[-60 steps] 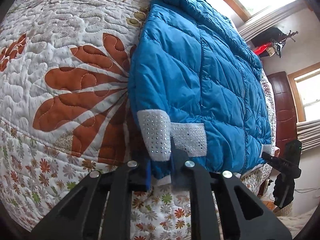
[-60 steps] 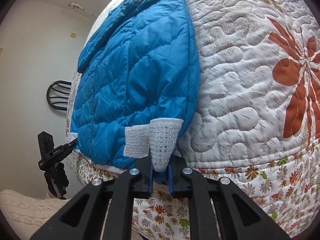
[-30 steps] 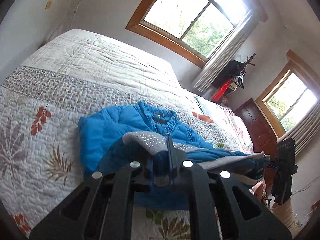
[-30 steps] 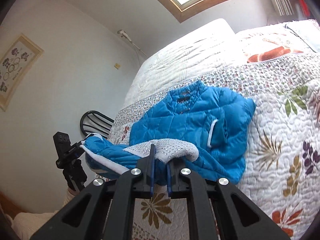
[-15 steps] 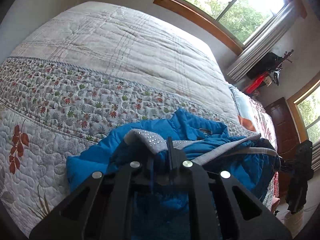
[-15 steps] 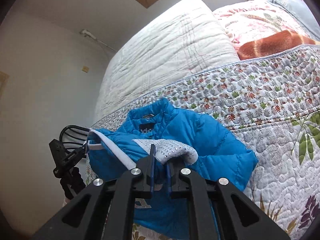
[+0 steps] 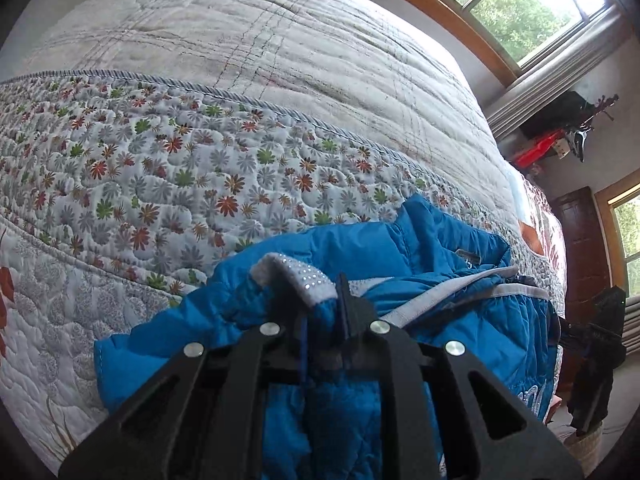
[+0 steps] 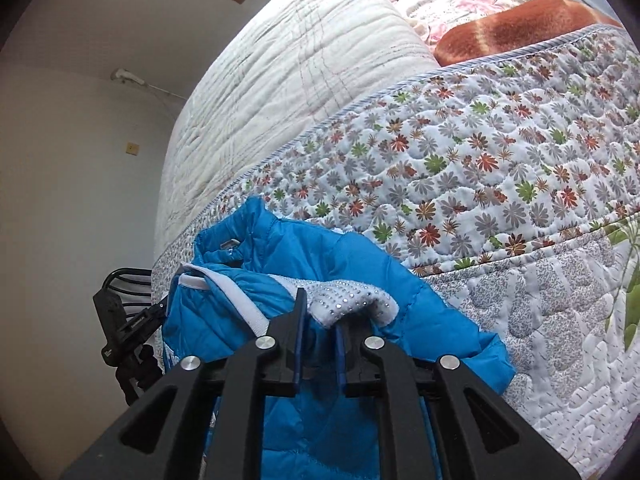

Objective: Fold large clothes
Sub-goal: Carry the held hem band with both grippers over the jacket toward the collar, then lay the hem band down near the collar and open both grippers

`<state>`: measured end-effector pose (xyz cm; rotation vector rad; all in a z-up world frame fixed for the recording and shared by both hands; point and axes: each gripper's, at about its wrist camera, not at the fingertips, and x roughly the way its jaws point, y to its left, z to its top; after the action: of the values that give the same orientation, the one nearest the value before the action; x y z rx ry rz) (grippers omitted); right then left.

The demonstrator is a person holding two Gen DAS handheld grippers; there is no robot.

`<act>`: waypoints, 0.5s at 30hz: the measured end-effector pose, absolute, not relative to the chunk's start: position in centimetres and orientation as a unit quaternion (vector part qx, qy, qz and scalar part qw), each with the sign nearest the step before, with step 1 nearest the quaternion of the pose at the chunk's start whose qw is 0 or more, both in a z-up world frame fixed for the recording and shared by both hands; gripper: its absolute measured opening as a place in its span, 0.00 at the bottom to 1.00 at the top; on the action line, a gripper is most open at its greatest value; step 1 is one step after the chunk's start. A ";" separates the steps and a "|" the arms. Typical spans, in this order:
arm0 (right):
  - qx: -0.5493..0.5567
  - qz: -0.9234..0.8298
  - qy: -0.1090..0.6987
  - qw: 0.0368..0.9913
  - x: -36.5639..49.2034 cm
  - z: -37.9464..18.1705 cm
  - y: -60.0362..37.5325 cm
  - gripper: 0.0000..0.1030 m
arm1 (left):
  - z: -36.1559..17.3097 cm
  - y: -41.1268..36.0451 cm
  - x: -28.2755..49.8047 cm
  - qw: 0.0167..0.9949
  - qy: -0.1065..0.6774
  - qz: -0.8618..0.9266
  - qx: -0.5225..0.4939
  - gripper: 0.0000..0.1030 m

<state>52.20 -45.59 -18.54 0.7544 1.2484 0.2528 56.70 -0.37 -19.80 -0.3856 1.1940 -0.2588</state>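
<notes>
A blue quilted puffer jacket (image 7: 432, 276) lies on the bed's floral quilt (image 7: 160, 184), its lower half folded up over the collar end. My left gripper (image 7: 318, 304) is shut on the jacket's white studded cuff (image 7: 296, 274) at the left corner of the hem. My right gripper (image 8: 320, 316) is shut on the other white studded cuff (image 8: 348, 300) at the right corner of the jacket (image 8: 304, 256). The white hem band (image 7: 496, 290) stretches between the two grippers. Each gripper shows in the other's view: the right one (image 7: 596, 332), the left one (image 8: 120, 320).
A cream quilted cover (image 7: 280, 52) covers the far part of the bed. An orange-brown blanket (image 8: 516, 28) lies at the head end. Windows (image 7: 524, 4) and a dark wooden door (image 7: 584, 248) stand beyond the bed. A black chair (image 8: 128, 276) stands by the wall.
Both grippers lifted the jacket's hem and cuffs off the bed's near edge and carried them forward over the jacket to the collar. The jacket is now folded in half.
</notes>
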 end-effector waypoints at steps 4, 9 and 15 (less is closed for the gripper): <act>0.333 0.129 0.556 0.750 50.7 -15.8 -45.7 0.28 | -18.0 0.4 56.4 0.786 0.563 -0.142 -0.211 0.21; 0.288 0.126 0.529 0.788 48.3 -12.2 -45.9 0.67 | -13.7 2.4 54.0 0.806 0.525 -0.175 -0.211 0.43; 0.231 0.123 0.551 0.793 44.9 -12.8 -44.6 0.67 | -13.0 4.1 49.5 0.832 0.515 -0.149 -0.144 0.51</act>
<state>44.90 -44.62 -12.81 0.4965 1.1847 0.2643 49.53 4.09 -13.05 -0.3056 1.0920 -0.3162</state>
